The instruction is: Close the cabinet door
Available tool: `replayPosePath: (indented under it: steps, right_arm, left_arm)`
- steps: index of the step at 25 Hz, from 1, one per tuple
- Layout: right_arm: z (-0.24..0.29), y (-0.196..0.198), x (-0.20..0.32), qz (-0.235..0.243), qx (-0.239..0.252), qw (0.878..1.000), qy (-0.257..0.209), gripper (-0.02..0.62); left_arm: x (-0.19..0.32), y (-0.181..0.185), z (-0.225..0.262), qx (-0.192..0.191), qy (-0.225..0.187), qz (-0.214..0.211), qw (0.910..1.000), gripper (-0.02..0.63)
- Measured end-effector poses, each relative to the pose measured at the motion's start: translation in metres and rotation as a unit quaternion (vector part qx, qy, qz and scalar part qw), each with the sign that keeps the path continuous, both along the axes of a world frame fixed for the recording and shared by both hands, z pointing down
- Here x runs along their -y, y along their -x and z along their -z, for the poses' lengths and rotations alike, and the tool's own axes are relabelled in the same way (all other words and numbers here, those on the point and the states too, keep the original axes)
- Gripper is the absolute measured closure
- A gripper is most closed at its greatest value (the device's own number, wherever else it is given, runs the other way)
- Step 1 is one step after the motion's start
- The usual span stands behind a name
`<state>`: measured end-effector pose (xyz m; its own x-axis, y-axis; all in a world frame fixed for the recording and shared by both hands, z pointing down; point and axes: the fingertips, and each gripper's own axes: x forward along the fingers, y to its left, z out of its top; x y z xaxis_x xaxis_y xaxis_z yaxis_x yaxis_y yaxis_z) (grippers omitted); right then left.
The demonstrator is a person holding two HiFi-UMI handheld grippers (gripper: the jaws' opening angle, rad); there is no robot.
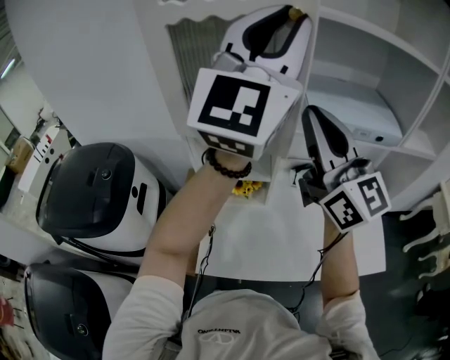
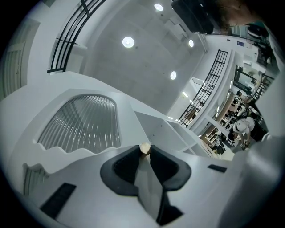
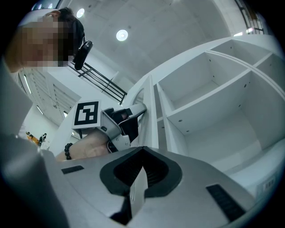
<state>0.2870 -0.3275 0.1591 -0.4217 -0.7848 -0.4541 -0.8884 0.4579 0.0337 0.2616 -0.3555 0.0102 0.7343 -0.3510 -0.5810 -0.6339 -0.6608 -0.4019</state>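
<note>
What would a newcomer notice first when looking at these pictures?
Top centre in the head view, the left gripper with its big marker cube reaches up, jaws shut on the small tan knob of the door. The right gripper hangs just beside it, jaws shut and empty, before open white shelves. Two rounded machines with dark domes stand at lower left.

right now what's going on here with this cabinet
A person holds a gripper in each hand at a white cabinet. The left gripper is shut on the small pale knob of the cabinet door, which stands open and leaves the shelves exposed. The right gripper is shut with nothing in it, held up in front of the shelves. The door is not yet closed.
</note>
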Motion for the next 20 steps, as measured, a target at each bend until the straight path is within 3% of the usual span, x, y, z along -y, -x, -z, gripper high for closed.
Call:
replayPosePath:
  steps: [20]
  right_arm:
    - [-0.013, -0.005, 0.007, 0.002, 0.007, 1.0, 0.015, 0.584]
  left_arm:
    - [0.021, -0.014, 0.0, 0.015, 0.001, 0.032, 0.9994, 0.526]
